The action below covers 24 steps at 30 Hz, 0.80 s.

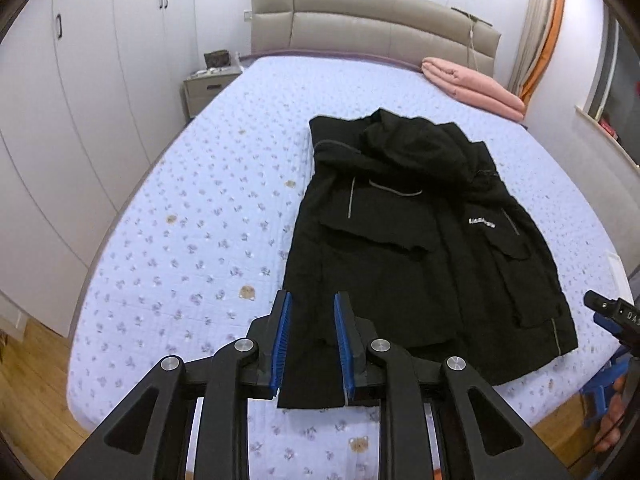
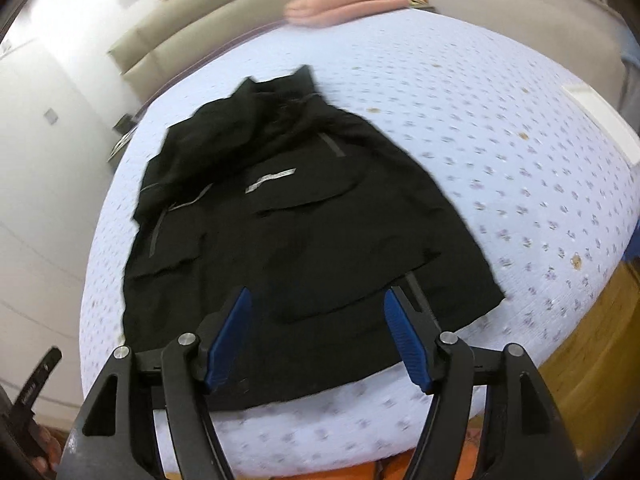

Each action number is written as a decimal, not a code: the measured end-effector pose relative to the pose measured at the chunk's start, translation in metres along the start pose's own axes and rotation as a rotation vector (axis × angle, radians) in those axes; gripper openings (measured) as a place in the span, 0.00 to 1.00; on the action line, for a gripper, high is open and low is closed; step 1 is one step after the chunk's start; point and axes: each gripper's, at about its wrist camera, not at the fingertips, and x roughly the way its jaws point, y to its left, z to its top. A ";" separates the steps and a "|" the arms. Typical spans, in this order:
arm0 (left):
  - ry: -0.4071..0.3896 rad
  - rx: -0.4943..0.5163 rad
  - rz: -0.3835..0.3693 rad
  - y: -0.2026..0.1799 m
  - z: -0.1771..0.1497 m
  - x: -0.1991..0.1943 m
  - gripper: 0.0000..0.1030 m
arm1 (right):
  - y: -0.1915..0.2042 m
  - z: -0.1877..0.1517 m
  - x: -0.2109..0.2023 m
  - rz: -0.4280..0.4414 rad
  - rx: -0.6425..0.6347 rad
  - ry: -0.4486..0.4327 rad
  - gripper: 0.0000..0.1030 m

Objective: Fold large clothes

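Black jacket flat on bed, left gripper narrow and empty, right gripper wide, empty; risk: hem at 6 o'clock bunches if 1 layer is pinched

both wrist views look steeply down from near, sharing the jacket on the bed.

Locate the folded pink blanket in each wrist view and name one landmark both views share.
Left wrist view: the pink blanket lies upper right, at the bed's far corner near the headboard.
Right wrist view: the pink blanket sits blurred at top centre, beyond the jacket.
Shared landmark: the black jacket spread on the bedspread.
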 end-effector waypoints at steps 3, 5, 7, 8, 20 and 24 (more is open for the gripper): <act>0.000 0.013 0.008 -0.003 0.003 -0.014 0.24 | 0.011 -0.008 -0.011 0.003 0.001 -0.015 0.70; -0.008 0.022 -0.005 -0.009 0.005 -0.021 0.25 | 0.016 -0.010 -0.019 0.018 0.013 -0.019 0.70; -0.021 0.034 -0.014 -0.015 0.007 -0.030 0.26 | 0.023 -0.010 -0.027 0.030 0.012 -0.025 0.70; -0.026 0.041 -0.017 -0.016 0.007 -0.035 0.26 | 0.027 -0.009 -0.031 0.029 0.006 -0.032 0.70; -0.039 0.084 -0.009 -0.034 0.013 -0.035 0.39 | 0.011 -0.002 -0.040 -0.043 -0.031 -0.052 0.77; 0.025 0.096 -0.046 -0.035 0.014 0.006 0.39 | -0.019 0.003 -0.004 -0.095 -0.034 -0.003 0.77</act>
